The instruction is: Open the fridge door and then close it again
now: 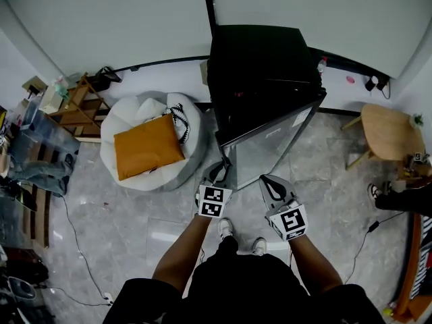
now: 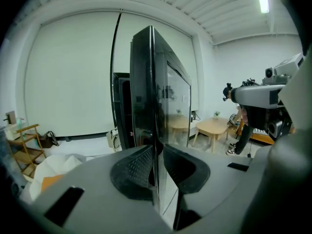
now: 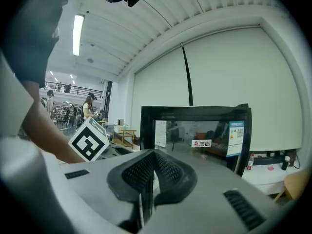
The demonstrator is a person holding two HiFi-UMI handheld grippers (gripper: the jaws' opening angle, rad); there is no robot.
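Note:
The black fridge (image 1: pixel 263 66) stands against the back wall. Its glass door (image 1: pixel 270 140) is swung partly open toward me. My left gripper (image 1: pixel 217 175) is at the door's free edge; in the left gripper view that door edge (image 2: pixel 152 91) runs straight between the two pads, and the left gripper (image 2: pixel 157 167) is shut on it. My right gripper (image 1: pixel 270 184) hovers in front of the glass, a little right of the left one. In the right gripper view the right gripper (image 3: pixel 155 172) has its pads together with nothing in them, facing the door's glass (image 3: pixel 195 130).
A white beanbag with an orange cushion (image 1: pixel 150 144) lies left of the fridge, and a wooden shelf (image 1: pixel 74 110) stands further left. A round wooden table (image 1: pixel 388 130) is at the right, with another person's legs (image 1: pixel 398 198) near it. Cables run over the floor.

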